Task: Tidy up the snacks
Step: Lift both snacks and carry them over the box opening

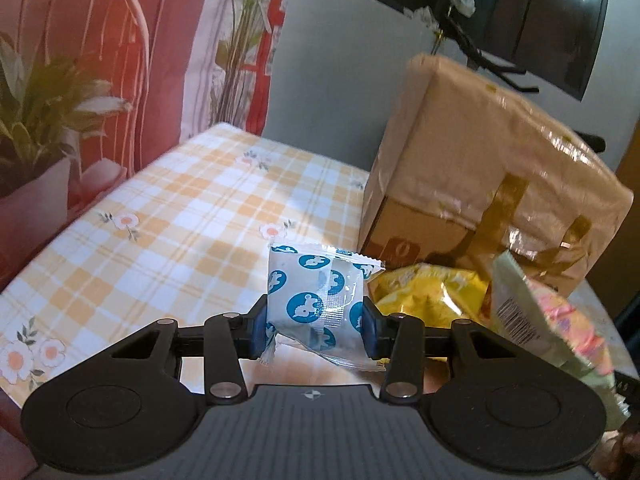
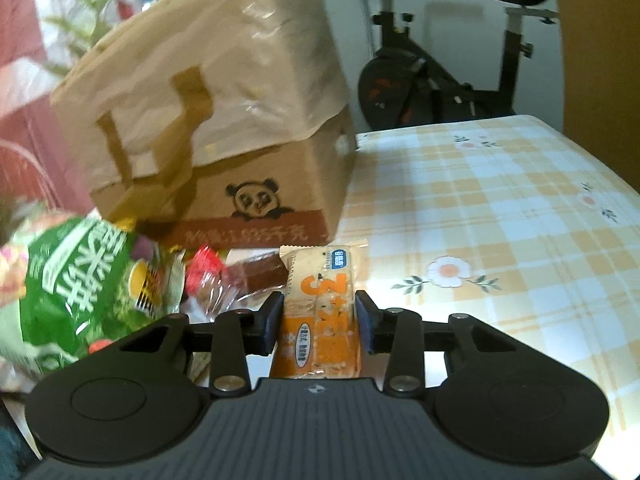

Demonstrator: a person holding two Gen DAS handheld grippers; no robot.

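While tools (image 1: 314, 322) (image 2: 316, 322) grip wrapped snacks, bag (image 2: 224, 120) stands nearby

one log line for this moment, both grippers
left gripper: shut on blue-white packet | right gripper: shut on orange cracker pack | paper bag: on table

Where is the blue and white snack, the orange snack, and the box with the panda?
blue and white snack (image 1: 310, 304): left wrist view, middle of the wrapper.
orange snack (image 2: 320, 312): right wrist view, middle of the packet.
panda box (image 2: 256, 200): right wrist view, on the panda drawing.
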